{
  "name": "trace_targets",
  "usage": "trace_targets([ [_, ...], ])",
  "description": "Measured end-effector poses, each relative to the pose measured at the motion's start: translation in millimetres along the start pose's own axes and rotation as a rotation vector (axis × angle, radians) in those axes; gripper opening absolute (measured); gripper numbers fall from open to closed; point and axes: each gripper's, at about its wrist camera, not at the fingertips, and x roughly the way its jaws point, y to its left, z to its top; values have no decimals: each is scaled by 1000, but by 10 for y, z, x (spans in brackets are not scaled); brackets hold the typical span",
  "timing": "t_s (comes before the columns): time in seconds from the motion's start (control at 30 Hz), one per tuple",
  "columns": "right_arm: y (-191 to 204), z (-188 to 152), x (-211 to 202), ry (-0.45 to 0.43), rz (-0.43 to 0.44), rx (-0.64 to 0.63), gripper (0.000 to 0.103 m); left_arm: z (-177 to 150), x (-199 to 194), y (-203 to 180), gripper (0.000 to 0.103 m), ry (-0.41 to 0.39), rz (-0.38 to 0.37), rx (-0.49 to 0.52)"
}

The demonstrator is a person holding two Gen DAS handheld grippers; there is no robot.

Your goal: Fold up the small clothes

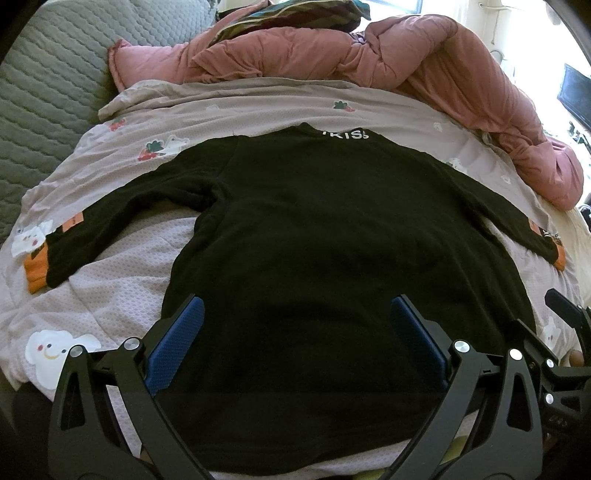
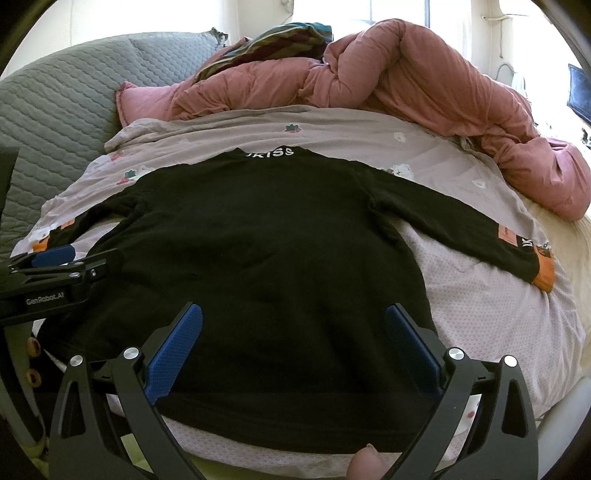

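**Sweater laid flat, both grippers wide open above the hem**

We see a black sweater (image 1: 314,236) spread flat on a pale printed bedsheet (image 1: 122,258), collar w/ white lettering at the far end, hem nearest us. Both sleeves lie stretched out to the sides; orange cuffs (image 1: 35,271) at their ends.

Our left gripper (image 1: 295,314) hangs over the lower part of the sweater, blue pads (image 1: 177,343) spread far apart, nothing between them. Can't tell if the tips touch the cloth. Our right gripper (image 2: 293,321) sits likewise over the hem area, pads apart, holding nothing. In the right wrist view the left gripper shows at the left edge, near the left sleeve. A fingertip (image 2: 365,463) pokes in at the bottom of that view.

Behind the sweater: a bunched pink quilt (image 1: 424,70), a grey quilted cover (image 1: 48,92) on the left, a striped cloth (image 1: 288,14) at the top.
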Motion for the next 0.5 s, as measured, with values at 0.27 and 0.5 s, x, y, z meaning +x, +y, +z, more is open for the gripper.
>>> trace_targets([
  [0.27, 9, 2, -1, 1, 1, 0, 99, -5, 1, 1, 95, -1, 0, 1],
  [0.5, 23, 10, 3, -1, 0, 1, 99, 15, -7, -8, 95, 1, 3, 2],
])
